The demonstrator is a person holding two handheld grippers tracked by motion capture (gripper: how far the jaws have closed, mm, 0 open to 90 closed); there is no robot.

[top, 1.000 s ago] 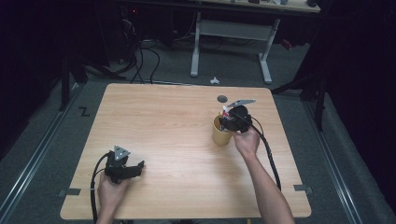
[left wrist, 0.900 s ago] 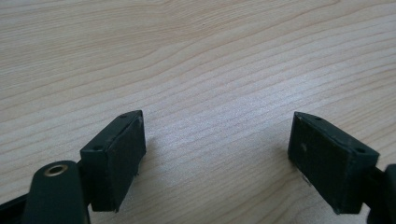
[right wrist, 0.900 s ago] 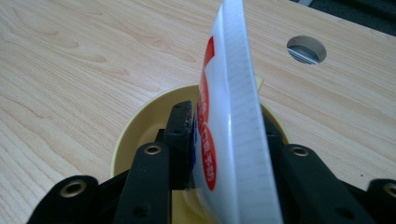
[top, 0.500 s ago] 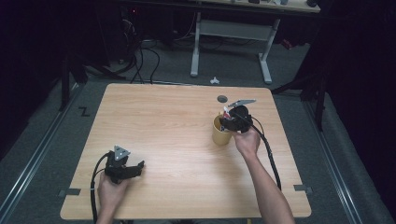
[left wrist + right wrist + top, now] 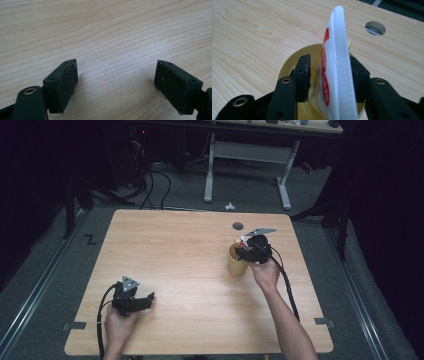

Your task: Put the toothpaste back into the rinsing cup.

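Observation:
A yellow cup (image 5: 234,264) stands on the right half of the wooden table (image 5: 190,245). A white tube with red print (image 5: 337,62) stands upright in the cup (image 5: 287,65), its flat sealed end up. My right gripper (image 5: 244,251) points down into the cup, and its jaws have just been opening, with the tube between them. In the right gripper view (image 5: 329,62) the left pad (image 5: 304,72) stands clear of the tube, so I read it as open. My left gripper (image 5: 148,300) rests near the front left of the table; in its own view (image 5: 116,75) the jaws stand wide with only bare wood between them.
A round cable hole (image 5: 238,225) sits in the tabletop behind the cup, also in the right gripper view (image 5: 375,28). Desk legs and cables stand on the floor beyond the far edge. Both cables trail back along the forearms.

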